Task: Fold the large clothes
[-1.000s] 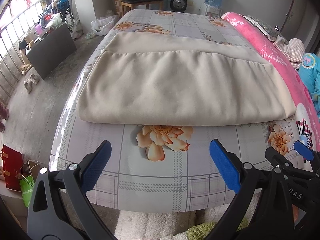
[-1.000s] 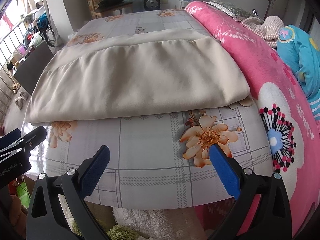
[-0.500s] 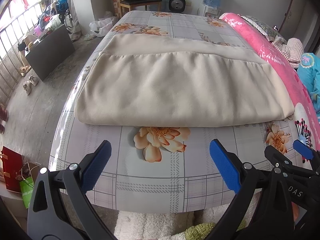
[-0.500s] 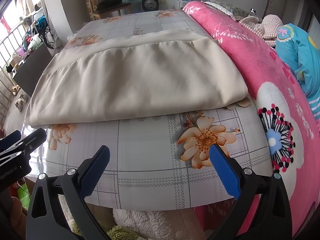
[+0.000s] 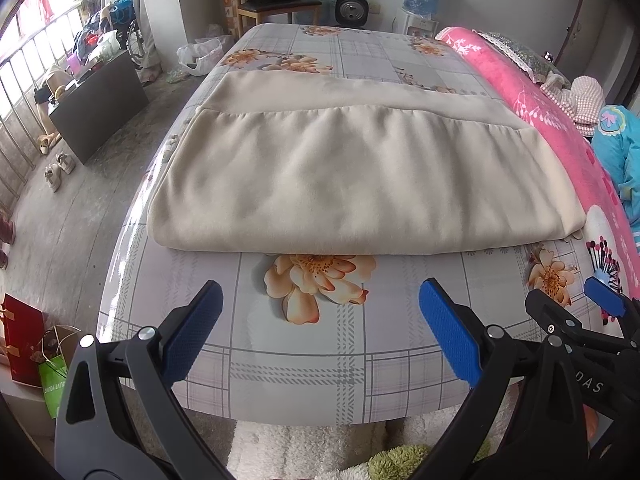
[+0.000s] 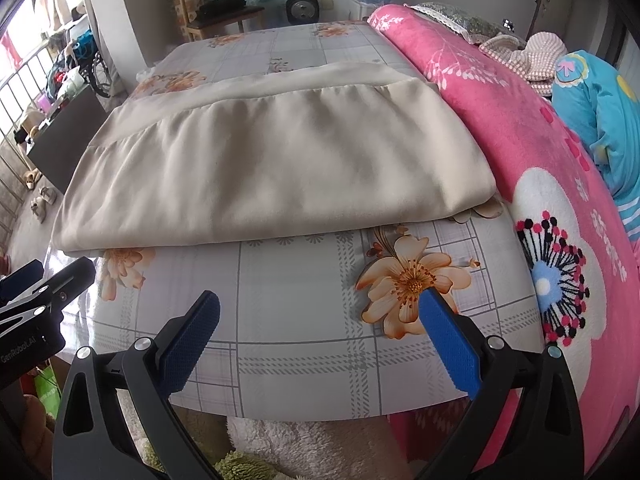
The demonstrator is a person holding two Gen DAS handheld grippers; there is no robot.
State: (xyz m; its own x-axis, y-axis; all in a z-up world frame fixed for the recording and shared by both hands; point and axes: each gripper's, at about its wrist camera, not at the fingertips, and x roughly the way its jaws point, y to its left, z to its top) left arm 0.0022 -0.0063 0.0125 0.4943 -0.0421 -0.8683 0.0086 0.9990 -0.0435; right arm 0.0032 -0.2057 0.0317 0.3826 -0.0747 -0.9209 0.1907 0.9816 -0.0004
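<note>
Your garment is a large beige cloth (image 5: pixel 360 176), plain and soft, folded over on itself into a broad rectangle and lying flat on the bed. The folded edge runs along the 6 o'clock side; toward 12 o'clock the upper layer ends in a gathered seam, and a lower band shows beyond it. In your right wrist view its 3 o'clock end (image 6: pixel 472 184) lies just beside the pink blanket.

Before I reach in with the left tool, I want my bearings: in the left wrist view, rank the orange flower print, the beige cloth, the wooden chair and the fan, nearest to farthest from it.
1. Orange flower print, just ahead of the left tool.
2. Beige cloth, mid-bed.
3. Wooden chair and fan, past the far end; too close to call.
</note>
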